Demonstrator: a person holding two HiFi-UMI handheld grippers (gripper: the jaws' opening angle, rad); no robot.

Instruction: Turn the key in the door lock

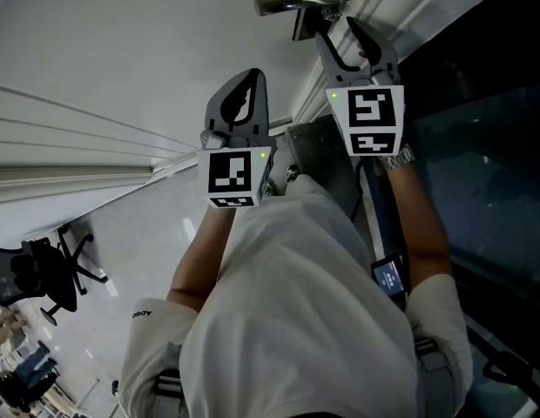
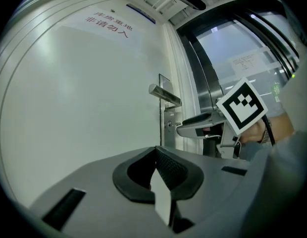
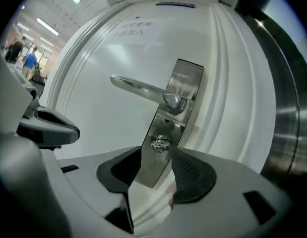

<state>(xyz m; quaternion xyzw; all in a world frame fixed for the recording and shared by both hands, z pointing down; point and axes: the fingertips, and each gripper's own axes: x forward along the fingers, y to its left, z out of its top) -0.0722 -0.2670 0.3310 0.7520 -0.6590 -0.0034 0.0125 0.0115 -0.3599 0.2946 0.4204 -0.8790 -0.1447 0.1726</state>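
White door, steel lock plate, lever handle, dark glass alongside

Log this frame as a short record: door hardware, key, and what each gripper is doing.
door: white, lettering near top
handle: lever, above the key on the lock plate
key: in the lock plate, not gripped
right gripper: open, fingers apart, lined up on the key
left gripper: shut, empty, back from the door

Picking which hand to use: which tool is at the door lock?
The right tool: its open jaws frame the key on the lock plate. The left tool is shut, farther back.
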